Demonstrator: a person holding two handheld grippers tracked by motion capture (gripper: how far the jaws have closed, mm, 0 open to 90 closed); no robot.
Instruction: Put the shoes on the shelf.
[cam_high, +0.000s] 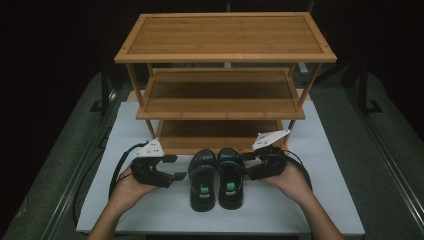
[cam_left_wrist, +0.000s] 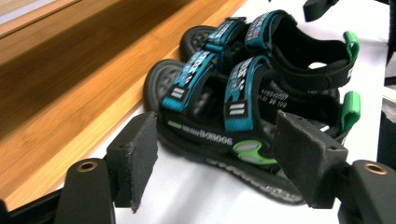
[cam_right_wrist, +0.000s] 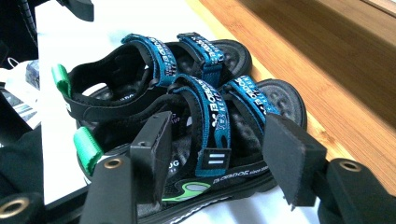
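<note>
A pair of black sandals with blue straps and green heel tabs stands toes toward the rack on the white board: the left sandal (cam_high: 202, 180) and the right sandal (cam_high: 231, 177). My left gripper (cam_high: 175, 167) hangs just left of the pair, apart from it. In the left gripper view its jaws (cam_left_wrist: 215, 133) stand open, with the left sandal (cam_left_wrist: 219, 116) beyond them. My right gripper (cam_high: 248, 162) is close against the right sandal's outer side. In the right gripper view its jaws (cam_right_wrist: 218, 133) stand open on either side of that sandal's (cam_right_wrist: 210, 116) side strap, not pressing it.
A three-tier bamboo shoe rack (cam_high: 225, 35) stands right behind the sandals, its shelves bare and its lowest shelf (cam_high: 220, 132) level with the toes. The white board (cam_high: 165, 207) lies on a dark table. Cables trail from both grippers.
</note>
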